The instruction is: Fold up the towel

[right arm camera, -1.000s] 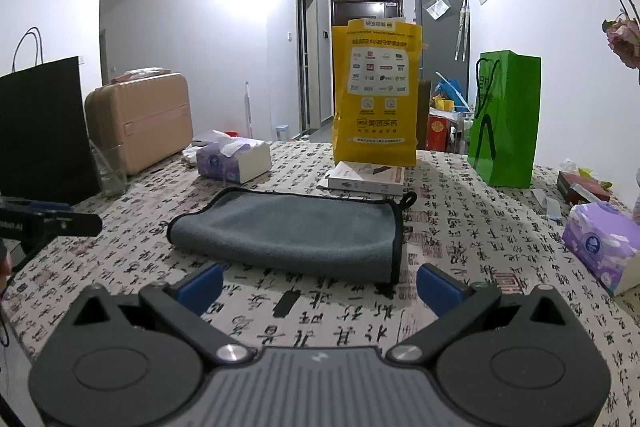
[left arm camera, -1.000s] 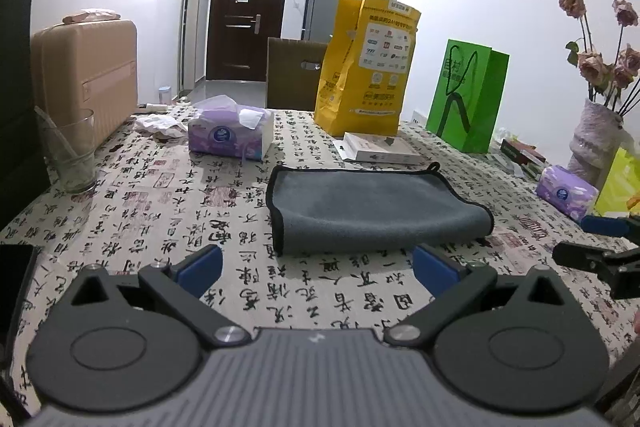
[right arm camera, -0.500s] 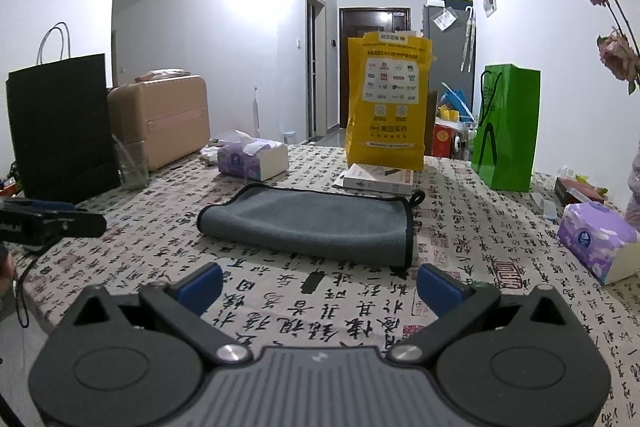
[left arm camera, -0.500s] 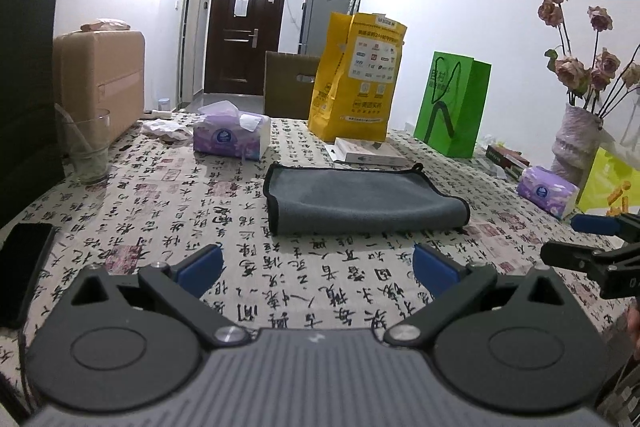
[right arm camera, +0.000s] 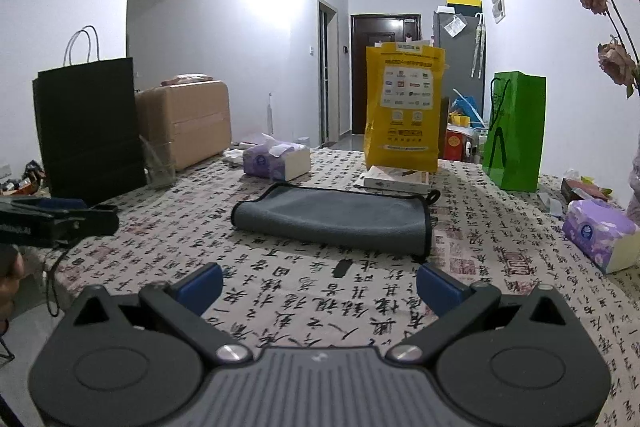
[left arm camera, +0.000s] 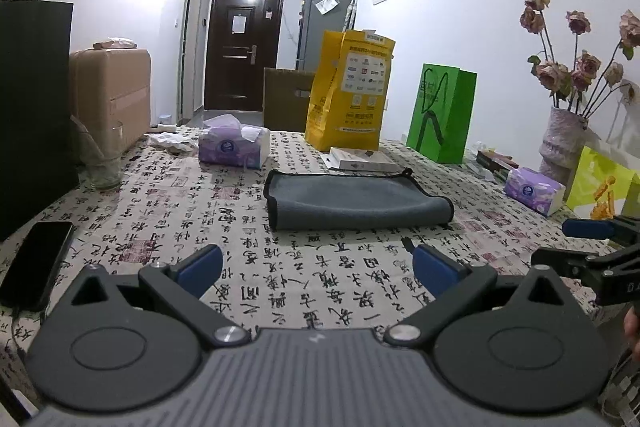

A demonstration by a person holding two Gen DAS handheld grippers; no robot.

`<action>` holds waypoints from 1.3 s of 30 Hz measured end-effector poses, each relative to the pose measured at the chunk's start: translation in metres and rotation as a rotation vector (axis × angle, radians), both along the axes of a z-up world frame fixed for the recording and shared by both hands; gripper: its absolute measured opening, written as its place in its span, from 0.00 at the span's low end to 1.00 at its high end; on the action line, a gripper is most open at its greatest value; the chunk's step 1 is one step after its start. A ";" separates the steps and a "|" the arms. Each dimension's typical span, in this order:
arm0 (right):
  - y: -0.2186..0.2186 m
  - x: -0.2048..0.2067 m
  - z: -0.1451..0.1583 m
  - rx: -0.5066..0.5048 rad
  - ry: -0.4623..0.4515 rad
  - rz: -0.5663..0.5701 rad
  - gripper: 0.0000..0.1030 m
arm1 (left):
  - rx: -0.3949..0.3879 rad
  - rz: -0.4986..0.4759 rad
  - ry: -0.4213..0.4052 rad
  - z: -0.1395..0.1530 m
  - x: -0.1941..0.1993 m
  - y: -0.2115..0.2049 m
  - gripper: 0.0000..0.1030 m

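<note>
A grey towel with black trim [left arm camera: 352, 201] lies folded flat on the table, also in the right wrist view [right arm camera: 332, 217]. My left gripper [left arm camera: 318, 267] is open and empty, held back from the towel's near edge over the printed tablecloth. My right gripper [right arm camera: 320, 281] is open and empty, also short of the towel. The right gripper's tips show at the right edge of the left wrist view [left arm camera: 580, 243]. The left gripper's tips show at the left edge of the right wrist view [right arm camera: 72, 217].
Behind the towel stand a yellow bag [left arm camera: 348, 95], a green bag [left arm camera: 442, 115], a flat white box [left arm camera: 360, 161] and a purple tissue box [left arm camera: 232, 149]. A glass [left arm camera: 102, 159], a black bag [left arm camera: 32, 107] and a phone [left arm camera: 36, 263] sit left. A vase [left arm camera: 560, 143] and another tissue pack [left arm camera: 532, 187] sit right.
Both grippers have drawn back and risen away from the towel, which now looks smaller and farther. The towel has not moved. Both stay open.
</note>
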State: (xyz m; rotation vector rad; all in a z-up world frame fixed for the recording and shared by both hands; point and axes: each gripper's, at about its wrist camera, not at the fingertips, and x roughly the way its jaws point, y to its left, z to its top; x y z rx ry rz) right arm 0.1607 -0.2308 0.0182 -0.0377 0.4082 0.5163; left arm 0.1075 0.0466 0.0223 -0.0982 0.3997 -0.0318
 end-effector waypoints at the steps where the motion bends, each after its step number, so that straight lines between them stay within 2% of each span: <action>1: 0.000 -0.003 0.000 0.005 0.000 0.003 1.00 | -0.003 -0.001 -0.001 0.000 -0.003 0.000 1.00; 9: 0.003 -0.027 -0.008 0.031 0.014 0.020 1.00 | 0.004 0.000 -0.003 -0.004 -0.028 -0.007 1.00; 21: 0.000 -0.066 -0.004 0.040 -0.031 0.021 1.00 | 0.028 0.030 -0.037 -0.003 -0.066 -0.009 1.00; 39: -0.001 -0.115 -0.012 0.028 -0.038 0.032 1.00 | 0.078 0.031 0.001 -0.015 -0.097 -0.017 1.00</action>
